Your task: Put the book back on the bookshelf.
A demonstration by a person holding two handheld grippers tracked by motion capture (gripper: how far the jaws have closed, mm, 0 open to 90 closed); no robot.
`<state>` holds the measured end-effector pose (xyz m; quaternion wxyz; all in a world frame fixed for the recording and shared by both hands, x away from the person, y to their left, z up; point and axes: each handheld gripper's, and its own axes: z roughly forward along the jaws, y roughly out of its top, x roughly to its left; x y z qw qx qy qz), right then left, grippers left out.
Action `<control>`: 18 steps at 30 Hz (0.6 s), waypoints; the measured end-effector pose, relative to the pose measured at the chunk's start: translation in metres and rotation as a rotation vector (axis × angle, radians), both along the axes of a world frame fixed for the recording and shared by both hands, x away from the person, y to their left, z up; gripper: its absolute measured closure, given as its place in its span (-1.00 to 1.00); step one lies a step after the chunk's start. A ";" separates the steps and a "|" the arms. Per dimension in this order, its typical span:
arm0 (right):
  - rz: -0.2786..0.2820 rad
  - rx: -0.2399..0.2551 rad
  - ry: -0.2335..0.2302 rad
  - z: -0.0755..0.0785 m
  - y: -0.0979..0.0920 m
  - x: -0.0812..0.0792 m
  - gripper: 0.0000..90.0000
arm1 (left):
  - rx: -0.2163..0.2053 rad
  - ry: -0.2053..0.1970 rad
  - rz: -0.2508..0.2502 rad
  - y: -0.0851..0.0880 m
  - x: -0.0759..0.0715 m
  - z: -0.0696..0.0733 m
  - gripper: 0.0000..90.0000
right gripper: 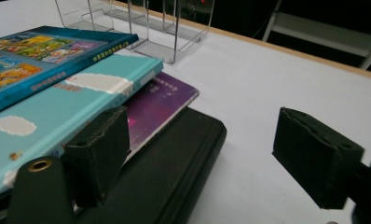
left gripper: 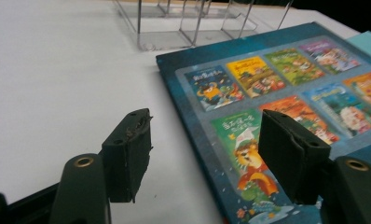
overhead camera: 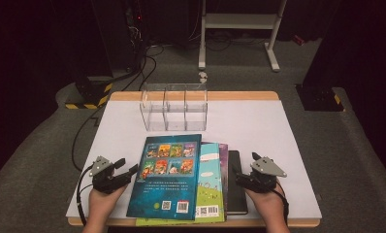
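A stack of books lies at the table's front. On top is a dark blue book (overhead camera: 168, 175) with small cover pictures, and under it are a teal book (overhead camera: 210, 180), a purple book (right gripper: 162, 100) and a black notebook (overhead camera: 236, 189). My left gripper (overhead camera: 126, 166) is at the blue book's (left gripper: 267, 88) left edge. It is open (left gripper: 207, 126), one jaw over the white table and one over the cover. At the stack's right side my right gripper (overhead camera: 247, 167) is open (right gripper: 202, 126), astride the black notebook's (right gripper: 174, 172) right edge without touching it.
A clear three-compartment acrylic holder (overhead camera: 174, 107) stands empty at the back of the white tabletop (overhead camera: 259, 126), beyond the books. The table has a wooden rim (overhead camera: 239, 95). Cables and a white metal stand (overhead camera: 239, 22) are on the dark floor behind.
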<state>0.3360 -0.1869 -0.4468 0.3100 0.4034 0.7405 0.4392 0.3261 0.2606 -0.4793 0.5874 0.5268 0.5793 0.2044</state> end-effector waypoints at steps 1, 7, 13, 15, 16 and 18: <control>0.000 -0.004 -0.007 0.001 0.004 0.001 -0.65 | 0.000 -0.001 0.002 -0.001 0.000 0.000 -0.23; 0.025 0.010 -0.007 0.009 0.021 0.002 -0.63 | 0.002 0.031 -0.016 -0.008 0.002 -0.006 -0.23; 0.037 0.020 -0.022 0.005 0.028 -0.013 -0.67 | 0.023 0.041 -0.060 -0.019 0.000 -0.011 -0.25; 0.044 0.029 -0.001 0.002 0.028 -0.015 -0.66 | 0.021 0.054 -0.076 -0.024 0.000 -0.012 -0.27; 0.055 0.025 0.006 0.000 0.027 -0.015 -0.65 | 0.025 0.060 -0.081 -0.026 0.000 -0.012 -0.27; 0.053 0.019 0.006 -0.002 0.024 -0.016 -0.63 | 0.037 0.062 -0.078 -0.030 0.000 -0.014 -0.27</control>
